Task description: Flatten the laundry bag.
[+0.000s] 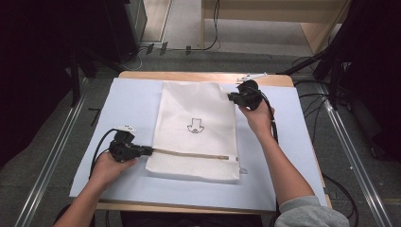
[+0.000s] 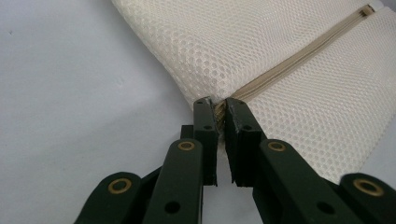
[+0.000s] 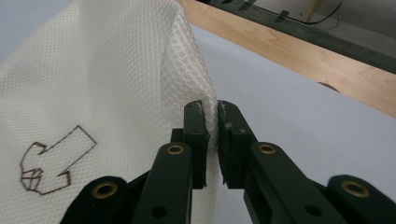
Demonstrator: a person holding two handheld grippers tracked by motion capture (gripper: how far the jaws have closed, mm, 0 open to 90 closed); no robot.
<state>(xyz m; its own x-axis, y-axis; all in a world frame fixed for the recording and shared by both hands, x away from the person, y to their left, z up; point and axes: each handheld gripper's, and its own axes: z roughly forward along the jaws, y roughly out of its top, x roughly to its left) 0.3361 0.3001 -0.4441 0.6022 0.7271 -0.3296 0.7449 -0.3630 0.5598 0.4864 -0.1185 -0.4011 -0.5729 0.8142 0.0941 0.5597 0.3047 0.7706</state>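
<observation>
A white mesh bag (image 1: 196,109) lies flat on the pale sheet (image 1: 127,104), with a small dark emblem (image 1: 194,126) at its middle and a beige zip (image 1: 194,154) across its near end. My left gripper (image 1: 150,151) is shut on the zip's left end at the bag's edge. In the left gripper view the jaws (image 2: 217,106) pinch that beige end, and the zip (image 2: 303,56) runs away up to the right. My right gripper (image 1: 231,97) is shut on the bag's far right edge. In the right gripper view (image 3: 211,109) a fold of mesh (image 3: 187,70) rises between the pads.
The sheet covers a wooden table whose far edge (image 1: 189,74) shows bare. A small white piece (image 1: 250,75) lies at the far right corner. Cables trail from both grippers. Metal rails (image 1: 52,156) run along the floor on either side.
</observation>
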